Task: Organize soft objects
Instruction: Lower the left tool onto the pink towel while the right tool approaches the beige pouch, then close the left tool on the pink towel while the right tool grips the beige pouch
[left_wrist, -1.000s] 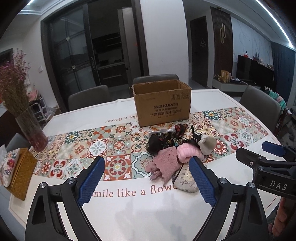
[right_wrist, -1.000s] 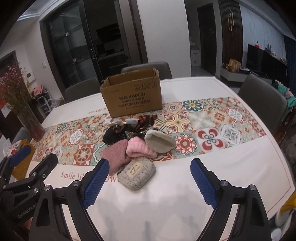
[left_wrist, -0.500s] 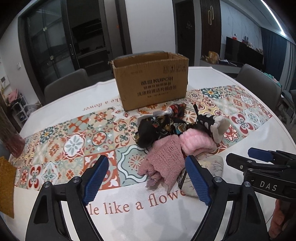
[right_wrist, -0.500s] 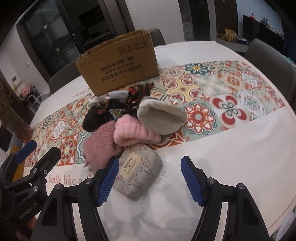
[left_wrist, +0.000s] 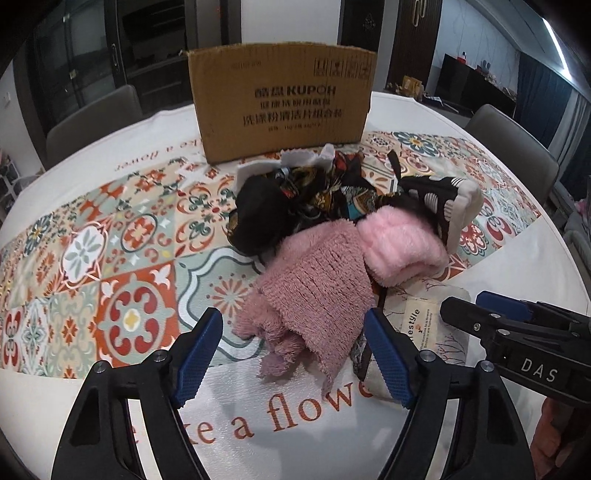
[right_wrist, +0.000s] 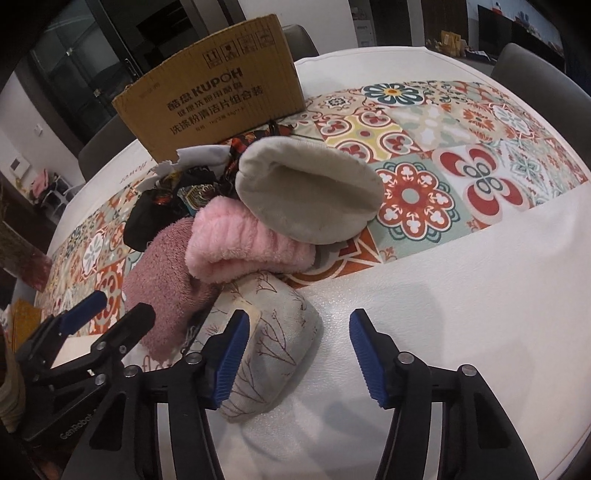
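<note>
A pile of soft things lies on the table in front of a cardboard box (left_wrist: 280, 107). It holds a mauve knitted cloth (left_wrist: 317, 291), a fluffy pink roll (left_wrist: 399, 247), a grey plush pouch (right_wrist: 310, 195), dark patterned fabric (left_wrist: 295, 195) and a grey printed pouch (right_wrist: 273, 354). My left gripper (left_wrist: 295, 354) is open, low over the table, with the mauve cloth's near edge between its fingers. My right gripper (right_wrist: 295, 358) is open; its left finger (right_wrist: 229, 358) lies over the printed pouch. The box also shows in the right wrist view (right_wrist: 214, 96).
The table (right_wrist: 480, 295) has a white cloth with a tiled floral runner (left_wrist: 110, 236). Grey chairs (left_wrist: 513, 140) stand around it. Dark glass doors are behind the box. The right gripper shows at the right of the left wrist view (left_wrist: 517, 332).
Both grippers have moved forward and down toward the pile. The left now straddles the mauve cloth's edge; the right has reached the printed pouch. Both stayed open.
</note>
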